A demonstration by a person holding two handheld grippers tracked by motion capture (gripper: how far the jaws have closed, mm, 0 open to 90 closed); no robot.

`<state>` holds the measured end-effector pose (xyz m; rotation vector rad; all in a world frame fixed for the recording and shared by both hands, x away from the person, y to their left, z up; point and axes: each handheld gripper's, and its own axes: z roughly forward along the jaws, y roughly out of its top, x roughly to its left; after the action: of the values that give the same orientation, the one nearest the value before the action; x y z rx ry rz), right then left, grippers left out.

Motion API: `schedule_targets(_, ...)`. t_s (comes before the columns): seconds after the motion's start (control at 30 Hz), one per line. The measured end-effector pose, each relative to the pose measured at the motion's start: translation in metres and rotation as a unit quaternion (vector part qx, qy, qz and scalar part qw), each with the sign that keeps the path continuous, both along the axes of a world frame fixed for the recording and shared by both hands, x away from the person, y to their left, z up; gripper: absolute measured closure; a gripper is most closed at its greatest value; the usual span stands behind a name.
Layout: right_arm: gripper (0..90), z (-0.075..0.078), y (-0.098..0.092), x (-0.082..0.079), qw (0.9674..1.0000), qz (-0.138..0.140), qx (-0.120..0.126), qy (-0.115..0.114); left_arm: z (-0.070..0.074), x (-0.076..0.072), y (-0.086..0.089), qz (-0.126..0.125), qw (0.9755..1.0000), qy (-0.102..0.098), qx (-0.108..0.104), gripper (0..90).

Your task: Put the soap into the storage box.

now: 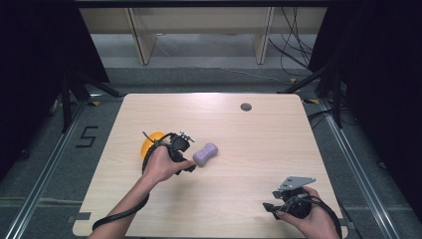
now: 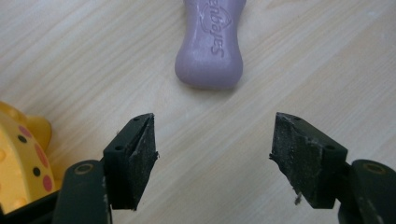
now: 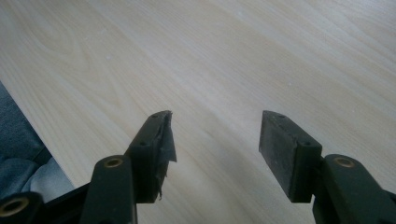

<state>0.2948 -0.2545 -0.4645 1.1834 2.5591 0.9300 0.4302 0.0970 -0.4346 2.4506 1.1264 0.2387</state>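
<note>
Right gripper (image 1: 271,206): we hold it at the near right corner of the one pale wooden table (image 1: 259,149), jaws spread, nothing between them.
Left gripper (image 2: 212,154): jaws apart, empty, just short of the soap.
Soap: one lilac waisted soap bar (image 2: 211,44), lying mid-table.
Toy: one yellow dotted plastic toy (image 2: 18,163), beside our left gripper.

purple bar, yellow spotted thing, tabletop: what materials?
Purple bar: likely soap, matte and waxy, with lettering pressed in. Yellow spotted thing: looks like glossy painted plastic or ceramic; can't tell which. Tabletop: pale wood-grain, probably smooth laminate.
</note>
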Motion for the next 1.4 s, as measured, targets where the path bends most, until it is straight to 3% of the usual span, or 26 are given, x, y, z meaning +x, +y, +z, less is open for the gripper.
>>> schedule_targets(0.2,44.4,-0.001,0.000,0.001,1.0000,0.002,-0.003,-0.008,0.001,0.010,-0.011,0.002,0.9999,0.008,0.008,29.9)
schedule_targets(0.23,44.4,0.000,0.000,0.000,1.0000,-0.001,0.000,0.001,0.001,0.013,-0.012,0.001,0.9999,0.013,0.009,29.7)
schedule_targets(0.4,44.4,0.000,0.000,0.000,1.0000,-0.001,0.001,0.000,0.002,0.022,-0.018,-0.006,0.9994,0.020,0.029,29.7)
schedule_targets(0.7,44.4,0.000,0.000,0.000,1.0000,-0.001,0.001,0.000,0.000,0.036,-0.027,0.000,0.9990,0.017,0.040,30.3)
schedule_targets(0.97,44.4,0.001,-0.001,0.000,1.0000,0.002,-0.005,0.005,-0.006,0.046,-0.039,0.010,0.9989,0.026,0.038,31.7)
schedule_targets(1.0,44.4,-0.001,0.000,0.000,1.0000,-0.001,0.005,-0.002,-0.007,0.047,-0.041,0.011,0.9988,0.028,0.038,31.7)
schedule_targets(1.1,44.4,0.001,-0.001,0.000,1.0000,0.003,-0.005,0.005,-0.010,0.051,-0.045,0.017,0.9985,0.036,0.038,31.6)
schedule_targets(1.2,44.4,-0.001,0.000,0.001,1.0000,-0.001,0.006,-0.003,-0.014,0.055,-0.047,0.020,0.9980,0.044,0.041,31.5)
schedule_targets(1.33,44.4,0.001,-0.001,0.000,1.0000,0.002,-0.004,0.005,-0.018,0.058,-0.048,0.020,0.9975,0.050,0.045,31.4)
schedule_targets(1.4,44.4,-0.001,0.000,0.000,1.0000,-0.002,0.003,0.001,-0.021,0.058,-0.049,0.034,0.9972,0.056,0.036,31.5)
